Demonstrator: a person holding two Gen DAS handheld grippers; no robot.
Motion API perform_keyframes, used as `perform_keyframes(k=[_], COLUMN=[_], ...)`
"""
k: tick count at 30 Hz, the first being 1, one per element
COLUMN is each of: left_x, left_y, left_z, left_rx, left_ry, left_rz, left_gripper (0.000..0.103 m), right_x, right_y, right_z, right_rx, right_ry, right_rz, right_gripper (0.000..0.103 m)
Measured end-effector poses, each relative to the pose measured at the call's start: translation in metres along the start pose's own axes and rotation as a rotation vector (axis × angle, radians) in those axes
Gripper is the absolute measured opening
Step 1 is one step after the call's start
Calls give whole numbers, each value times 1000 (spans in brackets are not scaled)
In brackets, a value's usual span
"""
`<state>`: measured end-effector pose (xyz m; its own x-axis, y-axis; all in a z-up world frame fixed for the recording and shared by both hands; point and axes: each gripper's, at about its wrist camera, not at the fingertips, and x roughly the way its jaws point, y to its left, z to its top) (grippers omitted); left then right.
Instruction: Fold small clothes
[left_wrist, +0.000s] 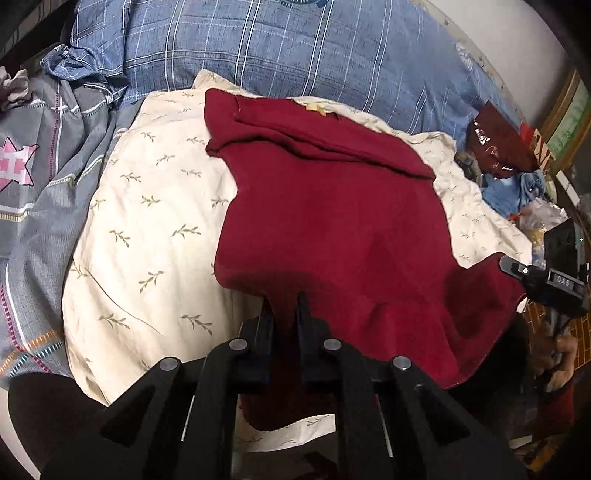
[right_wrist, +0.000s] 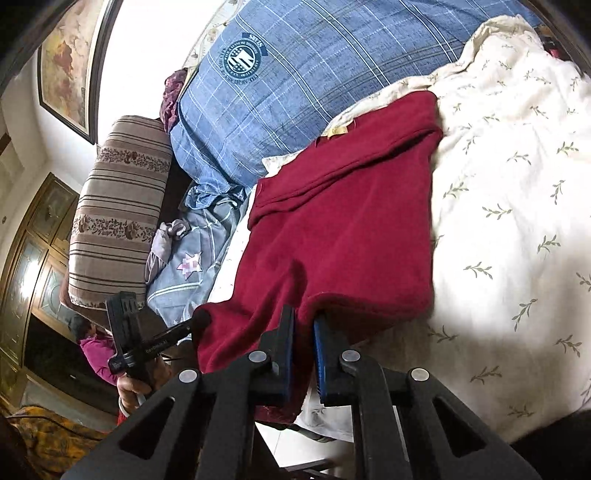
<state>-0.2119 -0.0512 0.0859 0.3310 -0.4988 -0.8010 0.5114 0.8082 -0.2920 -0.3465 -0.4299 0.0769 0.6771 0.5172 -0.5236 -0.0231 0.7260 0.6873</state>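
Note:
A dark red garment (left_wrist: 332, 221) lies spread on a cream leaf-print sheet (left_wrist: 147, 221), its far end folded over. My left gripper (left_wrist: 285, 301) is shut on the garment's near hem, which rises off the sheet between its black fingers. In the right wrist view the same red garment (right_wrist: 351, 221) runs away from me, and my right gripper (right_wrist: 304, 319) is shut on its other near corner, cloth pinched between the blue-padded fingers. The right gripper's body (left_wrist: 546, 273) shows at the right edge of the left wrist view, held in a hand.
A blue plaid pillow (left_wrist: 295, 48) lies behind the garment. Grey patterned bedding (left_wrist: 44, 184) bunches at the left. A pile of bags and clothes (left_wrist: 509, 166) sits at the right. A striped brown cushion (right_wrist: 118, 206) and a framed picture (right_wrist: 70, 66) stand beyond the bed.

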Motion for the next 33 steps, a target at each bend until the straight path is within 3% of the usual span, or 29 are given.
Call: perform_keyframes(k=[12,13,15,16,17,23,26,31,33], left_x=[8,10,13,15,18,26,29,36,37], left_y=[1,1,4,5,7,5,2,4,1], left_z=[-12,-15,-23,-27,-32,-47,-47,-46,-46], left_rx=[-8,-11,-17,-17,-19,-7,-1,-52,-56], left_ry=[26,33,51,61,74,98,103,108,100], left_rz=[19,20,27,33,40,66,73,22,18], left_gripper=[7,7,7,7,7,9,17,48,54], right_x=[25,27,33,36,37,47,53,57,61], right_y=[-13,-15,-23,-26,-29,-34,-29,-17,-17], right_z=[-25,-29,-38,-42,-47,-62,-63,-59,-58], right_rx=[19,25,51,69,78,70,36,-29,-23], right_ry=[202,219,267,291,303,350,355,315,317], right_rz=[-72,-82,-111,-118,-121,-131,-131,-134,-138], right_gripper=[15,17,32,48,57,58,58,57,58])
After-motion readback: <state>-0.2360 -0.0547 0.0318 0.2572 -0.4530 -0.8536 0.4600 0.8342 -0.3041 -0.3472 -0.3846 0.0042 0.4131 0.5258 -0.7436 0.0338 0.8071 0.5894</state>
